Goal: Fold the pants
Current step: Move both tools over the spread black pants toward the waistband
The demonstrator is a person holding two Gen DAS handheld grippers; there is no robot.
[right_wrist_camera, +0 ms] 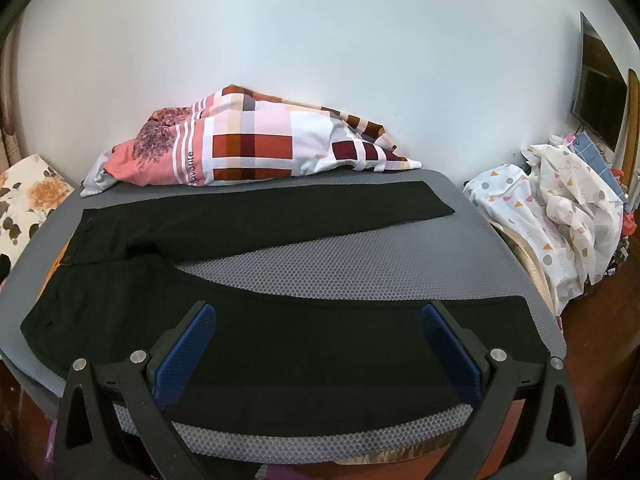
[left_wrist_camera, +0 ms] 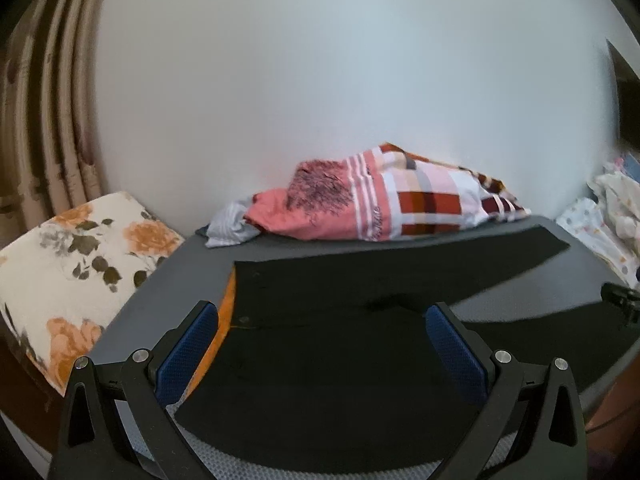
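Black pants lie spread flat on a grey mat, waistband at the left, the two legs splayed apart toward the right. In the left wrist view the pants fill the near ground. My left gripper is open and empty, above the waist and crotch part. My right gripper is open and empty, above the near leg. Its blue pads stand wide apart. The other gripper shows at the right edge of the left wrist view.
A pink and red checked bundle of bedding lies at the back of the mat against the white wall. A floral cushion is at the left. White patterned cloths are piled at the right. An orange item peeks out under the waistband.
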